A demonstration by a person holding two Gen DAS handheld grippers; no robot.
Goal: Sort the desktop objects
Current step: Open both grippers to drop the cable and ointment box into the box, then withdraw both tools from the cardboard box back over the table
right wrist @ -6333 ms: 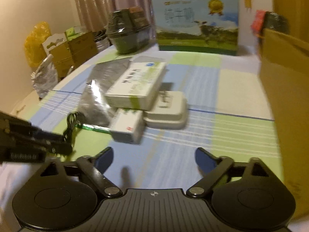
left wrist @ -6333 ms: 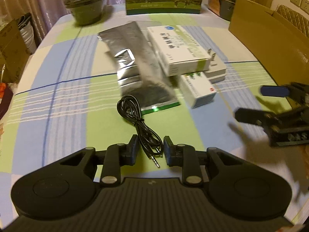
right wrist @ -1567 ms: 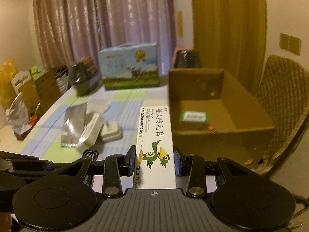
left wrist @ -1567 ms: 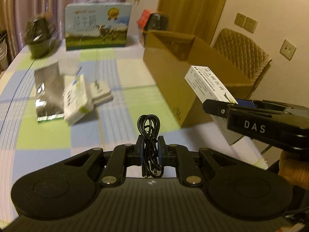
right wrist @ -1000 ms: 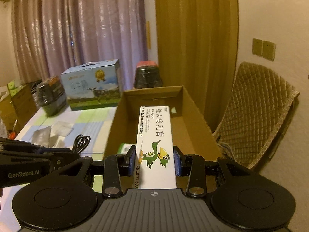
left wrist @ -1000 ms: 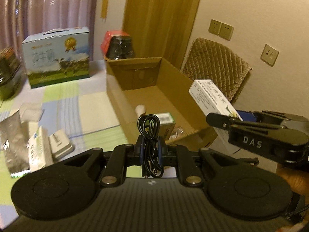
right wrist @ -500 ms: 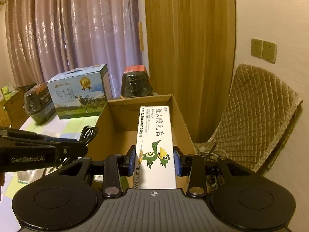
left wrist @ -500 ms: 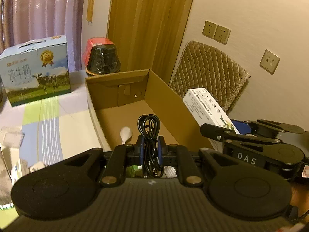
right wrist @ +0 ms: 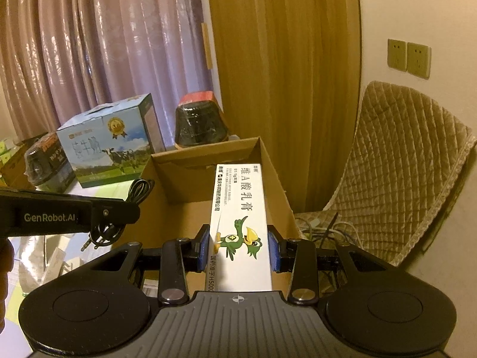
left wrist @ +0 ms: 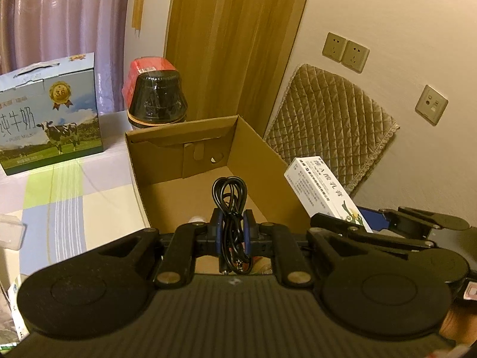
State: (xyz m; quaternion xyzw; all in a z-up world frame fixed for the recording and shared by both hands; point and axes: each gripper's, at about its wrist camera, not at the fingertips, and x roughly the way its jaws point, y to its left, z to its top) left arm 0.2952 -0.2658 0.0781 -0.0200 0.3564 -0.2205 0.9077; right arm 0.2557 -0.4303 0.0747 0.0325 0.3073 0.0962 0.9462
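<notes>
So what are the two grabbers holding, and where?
Left gripper: coiled black audio cable, near its plug end. Right gripper: long white ointment box, by its sides.

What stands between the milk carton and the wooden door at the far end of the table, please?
A black dome-shaped container with a red top stands there, just behind the cardboard box, as the right wrist view shows.

bg: cream wall w/ sockets right | wood door far | mauve curtains left | quilted chair right | warm dim light
</notes>
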